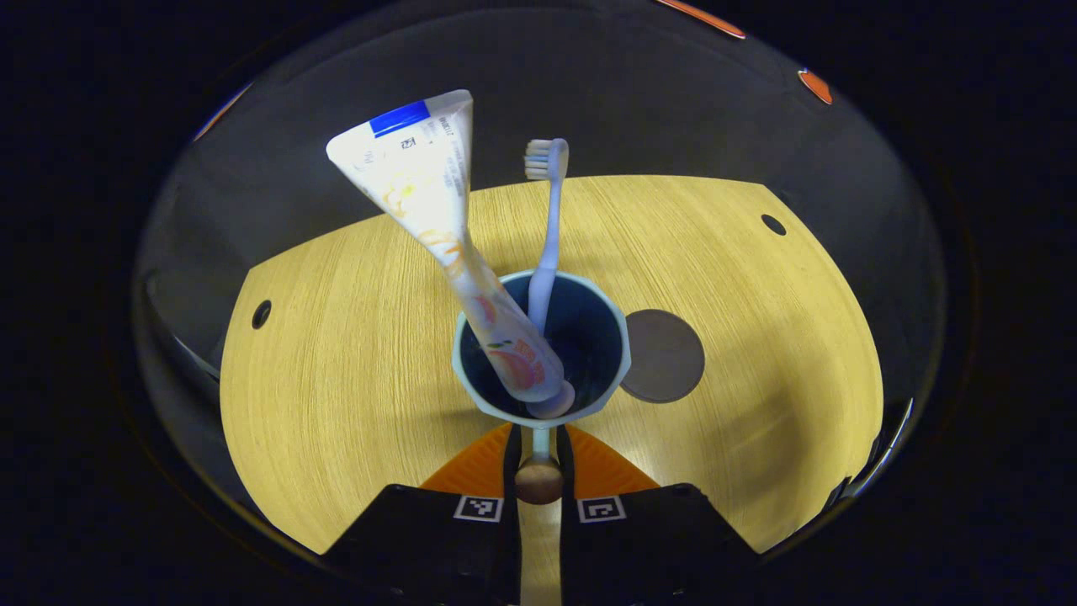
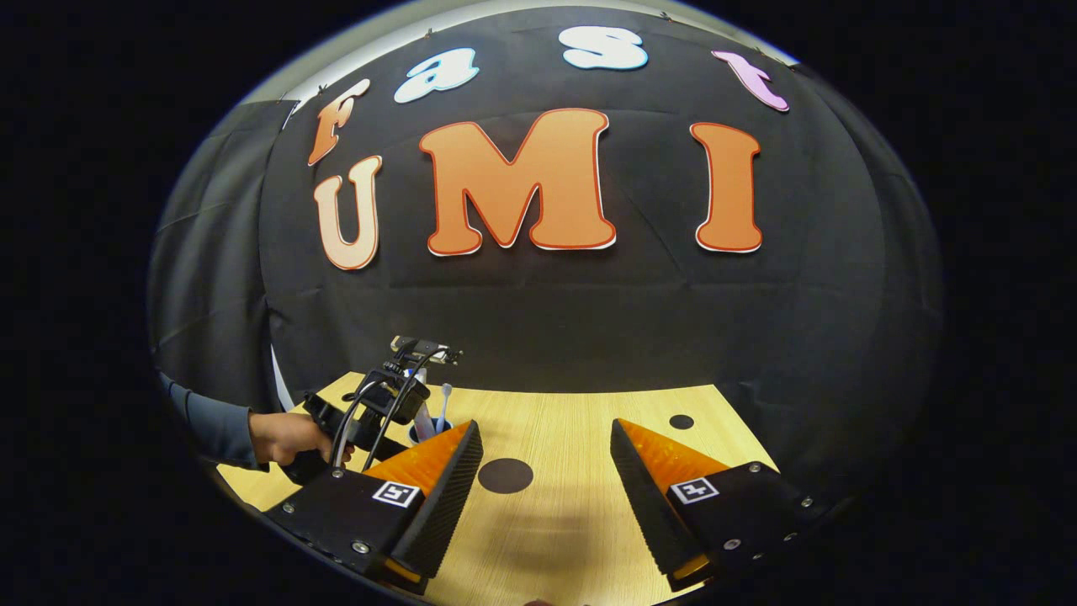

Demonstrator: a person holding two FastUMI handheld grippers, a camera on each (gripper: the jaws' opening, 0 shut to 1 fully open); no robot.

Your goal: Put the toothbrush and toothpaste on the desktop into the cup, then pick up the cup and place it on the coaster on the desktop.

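Left gripper view: light wood-grain desktop (image 1: 353, 362) spans the scene, with small dark holes near its far corners. Pale blue faceted cup with dark inside (image 1: 540, 347) sits near centre. White toothpaste tube with blue band and orange print (image 1: 446, 244) stands in it, cap down, leaning left. Pale lilac toothbrush with white bristles (image 1: 549, 236) stands upright in the cup behind the tube. Round dark brown coaster (image 1: 665, 355) lies flat just right of the cup, partly hidden by the rim; the cup is not on it. Left gripper (image 1: 538, 442): jaws nearly shut, pinching the cup's near handle.

Right gripper view: right gripper (image 2: 545, 471) jaws wide apart, holding nothing, above the desktop. Coaster shows between its fingers, farther off. Far left, a hand (image 2: 286, 436) with grey sleeve (image 2: 206, 421) holds the left gripper at the cup.
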